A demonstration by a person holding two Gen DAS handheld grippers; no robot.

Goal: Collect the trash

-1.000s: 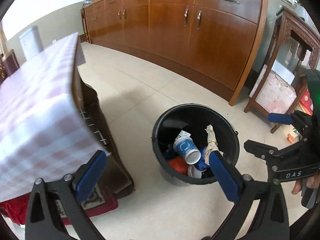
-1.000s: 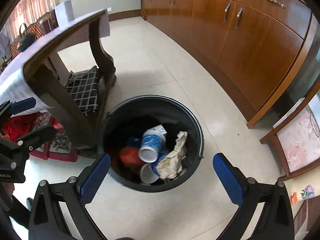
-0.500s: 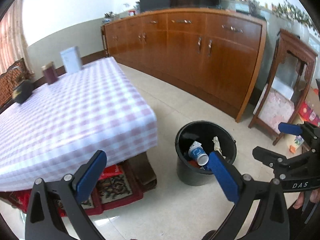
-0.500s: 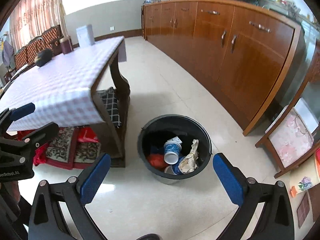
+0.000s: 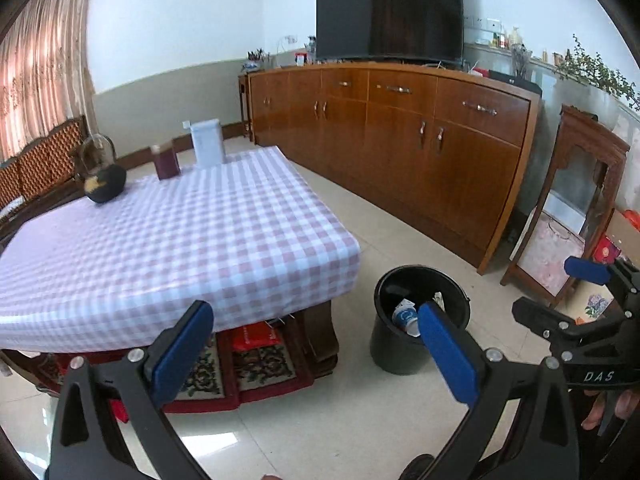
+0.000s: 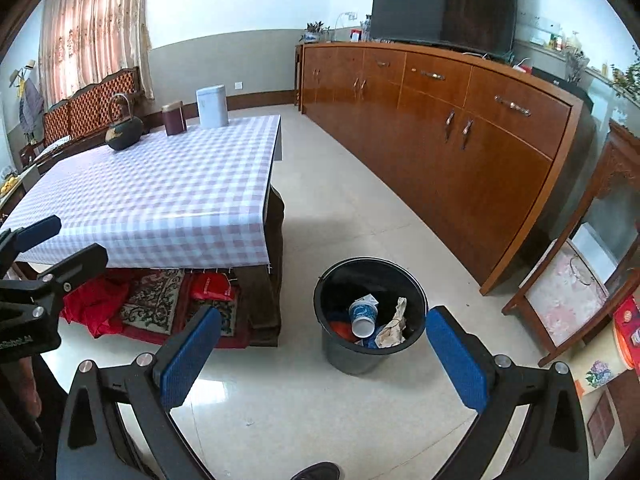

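Note:
A black trash bin (image 5: 404, 354) (image 6: 344, 354) stands on the tiled floor beside the low table. Inside it lie a blue-and-white paper cup (image 6: 362, 316) (image 5: 405, 315), crumpled paper (image 6: 394, 322) and a red scrap (image 6: 340, 326). My left gripper (image 5: 316, 344) is open and empty, held well above the floor, with the bin behind its right finger. My right gripper (image 6: 324, 354) is open and empty too, with the bin between its blue pads. The right gripper (image 5: 584, 300) also shows at the right edge of the left wrist view.
A low table with a pink-checked cloth (image 5: 168, 236) (image 6: 160, 192) carries a dark kettle (image 6: 123, 132), a maroon tin (image 6: 173, 119) and a white box (image 6: 212, 106). Rugs and red bags (image 6: 208, 288) lie under it. A long wooden sideboard (image 6: 460, 128) with a TV (image 5: 390, 12) lines the wall.
Both grippers have risen and pulled back from the bin, which now looks smaller and farther. The tabletop and the room's far wall have come into view. Both stay open.

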